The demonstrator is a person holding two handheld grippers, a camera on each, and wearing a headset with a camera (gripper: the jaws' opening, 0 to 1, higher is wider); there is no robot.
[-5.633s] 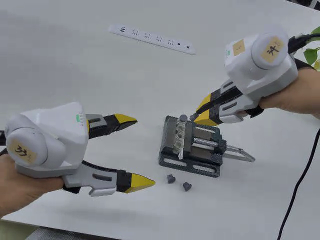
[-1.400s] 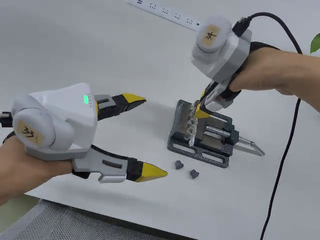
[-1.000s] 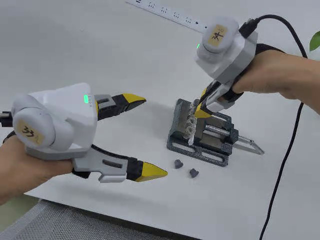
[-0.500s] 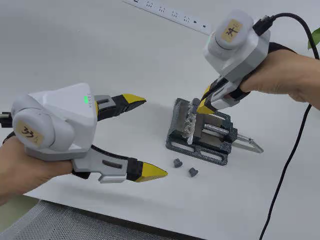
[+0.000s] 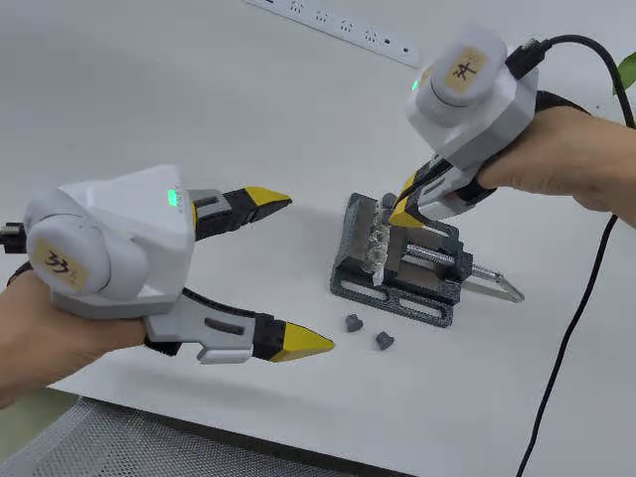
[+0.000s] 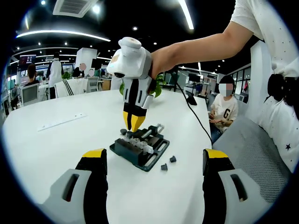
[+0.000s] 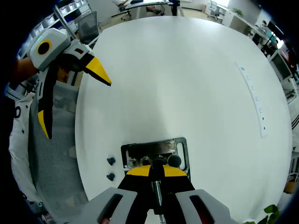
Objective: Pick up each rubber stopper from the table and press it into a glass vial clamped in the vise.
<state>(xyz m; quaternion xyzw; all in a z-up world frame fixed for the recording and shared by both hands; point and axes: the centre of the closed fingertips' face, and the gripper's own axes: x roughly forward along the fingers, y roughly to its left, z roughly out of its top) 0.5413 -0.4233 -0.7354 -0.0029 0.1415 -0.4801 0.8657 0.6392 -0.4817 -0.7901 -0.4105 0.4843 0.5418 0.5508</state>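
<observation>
Two stoppers (image 5: 351, 322) loose beside vise (image 5: 393, 295); left gripper (image 5: 309, 273) wide open, empty; right gripper (image 5: 396, 214) closed.

The desk (image 5: 199, 119) is smooth matt white, the vise (image 5: 388, 296) dark matt metal, the vials (image 5: 378, 248) clear glossy glass, the loose stoppers (image 5: 352, 323) dull grey rubber, the left tongs (image 5: 308, 273) and right tongs (image 5: 398, 216) smooth white plastic.

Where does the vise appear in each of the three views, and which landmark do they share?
Head view: vise right of centre, under the right gripper.
Left gripper view: vise at centre, between the two jaws.
Right gripper view: vise at bottom centre, above that gripper's jaws.
Shared landmark: the white power strip.
</observation>
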